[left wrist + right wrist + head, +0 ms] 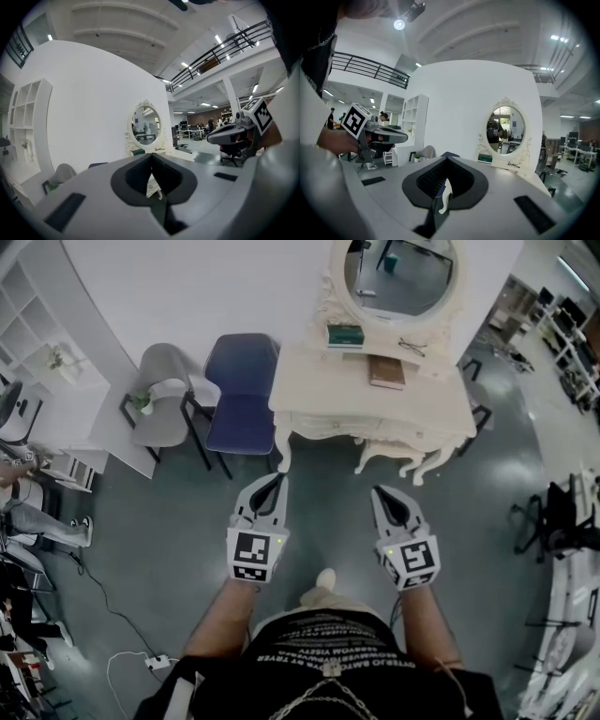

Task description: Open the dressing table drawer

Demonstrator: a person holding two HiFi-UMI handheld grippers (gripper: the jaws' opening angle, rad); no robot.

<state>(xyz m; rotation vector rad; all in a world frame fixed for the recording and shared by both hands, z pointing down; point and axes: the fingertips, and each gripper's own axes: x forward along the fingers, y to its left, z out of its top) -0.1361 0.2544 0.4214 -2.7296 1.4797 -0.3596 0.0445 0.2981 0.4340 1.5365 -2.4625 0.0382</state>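
Note:
The cream dressing table (309, 390) with its oval mirror (398, 276) stands against the white wall ahead of me. Its front panel (375, 427) faces me; the drawer handle is too small to make out. Both grippers are held side by side over the grey floor, short of the table and touching nothing. My left gripper (278, 479) is shut and holds nothing. So does my right gripper (379, 491), which is also shut. The left gripper view shows the mirror (146, 123) beyond the closed tips (151, 155). The right gripper view shows the mirror (505, 130) past its tips (447, 159).
A green box (344, 334), glasses (411, 346) and a brown book (386, 371) lie on the tabletop. A cream stool (398, 457) is tucked under it. A blue chair (241, 395) and a grey chair (164, 395) stand to the left. A power strip (155, 662) lies on the floor.

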